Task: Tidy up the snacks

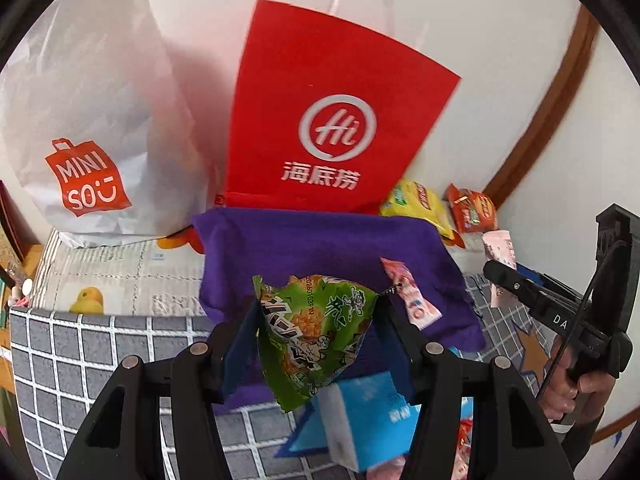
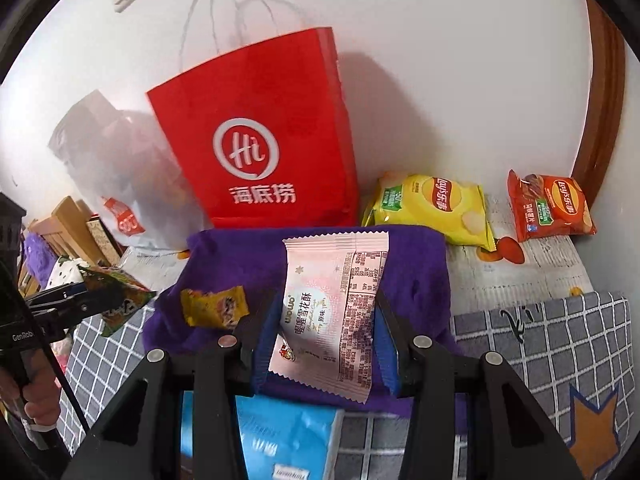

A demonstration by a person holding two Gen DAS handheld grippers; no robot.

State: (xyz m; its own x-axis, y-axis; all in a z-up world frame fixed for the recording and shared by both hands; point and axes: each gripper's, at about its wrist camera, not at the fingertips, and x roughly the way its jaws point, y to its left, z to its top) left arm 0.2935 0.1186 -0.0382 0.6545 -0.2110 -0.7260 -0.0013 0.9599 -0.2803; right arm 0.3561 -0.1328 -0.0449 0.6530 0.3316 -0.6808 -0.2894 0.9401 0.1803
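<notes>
My left gripper (image 1: 318,308) is shut on a green snack packet (image 1: 312,344), held over the near edge of a purple cloth (image 1: 320,248). A small pink packet (image 1: 412,296) lies on that cloth. My right gripper (image 2: 330,300) is shut on a pale pink snack packet (image 2: 332,320) above the same purple cloth (image 2: 412,264), where a small yellow packet (image 2: 214,306) rests. Each gripper also shows in the other's view: the right gripper (image 1: 504,276) at the right, the left gripper (image 2: 76,294) at the left with the green packet (image 2: 116,300).
A red paper bag (image 2: 260,132) stands against the wall behind the cloth, with a white shopping bag (image 1: 92,120) to its left. Yellow (image 2: 432,204) and red (image 2: 548,208) chip bags lie at the right. A blue tissue pack (image 2: 280,432) sits under the grippers.
</notes>
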